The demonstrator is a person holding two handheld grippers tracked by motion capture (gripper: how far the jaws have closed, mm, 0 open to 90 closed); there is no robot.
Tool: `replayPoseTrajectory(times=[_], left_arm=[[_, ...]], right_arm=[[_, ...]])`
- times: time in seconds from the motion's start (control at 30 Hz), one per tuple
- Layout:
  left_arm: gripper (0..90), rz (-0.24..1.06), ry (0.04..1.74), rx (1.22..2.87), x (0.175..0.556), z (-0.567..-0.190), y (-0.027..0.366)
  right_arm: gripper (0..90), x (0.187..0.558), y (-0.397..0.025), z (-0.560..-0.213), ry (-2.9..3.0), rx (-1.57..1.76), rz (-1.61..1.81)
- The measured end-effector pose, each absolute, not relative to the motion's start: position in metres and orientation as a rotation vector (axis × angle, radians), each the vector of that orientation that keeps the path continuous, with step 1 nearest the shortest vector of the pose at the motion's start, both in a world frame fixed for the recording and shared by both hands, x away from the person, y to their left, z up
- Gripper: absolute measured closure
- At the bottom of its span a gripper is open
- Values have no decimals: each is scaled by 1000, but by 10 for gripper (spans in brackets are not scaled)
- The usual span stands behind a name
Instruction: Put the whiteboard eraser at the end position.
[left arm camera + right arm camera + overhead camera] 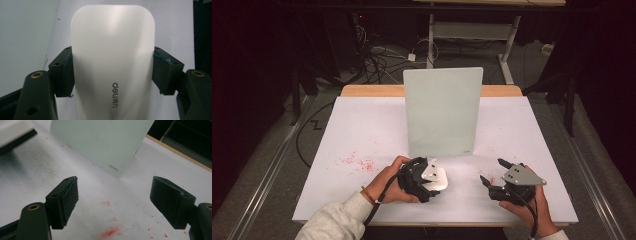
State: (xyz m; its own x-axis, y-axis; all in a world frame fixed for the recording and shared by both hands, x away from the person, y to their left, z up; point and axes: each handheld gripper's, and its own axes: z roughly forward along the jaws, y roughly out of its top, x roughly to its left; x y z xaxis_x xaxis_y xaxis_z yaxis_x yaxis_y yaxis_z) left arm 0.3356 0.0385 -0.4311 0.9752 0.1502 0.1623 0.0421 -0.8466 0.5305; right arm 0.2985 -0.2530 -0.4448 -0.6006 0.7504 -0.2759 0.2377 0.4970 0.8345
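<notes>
Your left gripper [435, 181] is clamped on a white eraser [112, 62] with rounded corners and "deli" printed on it, one jaw pressed to each long side, low over the near middle of the white table [362, 135]. Your right gripper [493, 172] rests to the right of it at the near edge, jaws spread apart with nothing between them, above red marks [110, 232] on the table. An upright pale board [442, 112] stands just beyond both grippers, at the table's middle. More red specks [354, 161] lie left of your left hand [387, 182].
</notes>
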Motion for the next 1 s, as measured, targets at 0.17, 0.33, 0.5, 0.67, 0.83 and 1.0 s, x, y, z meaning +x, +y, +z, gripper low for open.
replayPoseTrajectory(times=[0.17, 0.33, 0.5, 0.67, 0.83, 1.0], left_arm=[[287, 253, 91, 2602, 339, -437, 24], [287, 242, 53, 2606, 338, -440, 11], [286, 256, 33, 2636, 338, -447, 0], [282, 268, 50, 2619, 337, -450, -3], [228, 271, 80, 2544, 335, -444, 2], [191, 307, 88, 2471, 333, -435, 12]], right_arm=[[233, 299, -253, -445, 2108, 807, 1035], [233, 299, -253, -446, 2114, 806, 1029], [233, 299, -253, -447, 2120, 802, 1026], [233, 299, -253, -447, 2121, 806, 1026], [233, 299, -254, -446, 2114, 803, 1029], [233, 299, -254, -445, 2113, 799, 1031]])
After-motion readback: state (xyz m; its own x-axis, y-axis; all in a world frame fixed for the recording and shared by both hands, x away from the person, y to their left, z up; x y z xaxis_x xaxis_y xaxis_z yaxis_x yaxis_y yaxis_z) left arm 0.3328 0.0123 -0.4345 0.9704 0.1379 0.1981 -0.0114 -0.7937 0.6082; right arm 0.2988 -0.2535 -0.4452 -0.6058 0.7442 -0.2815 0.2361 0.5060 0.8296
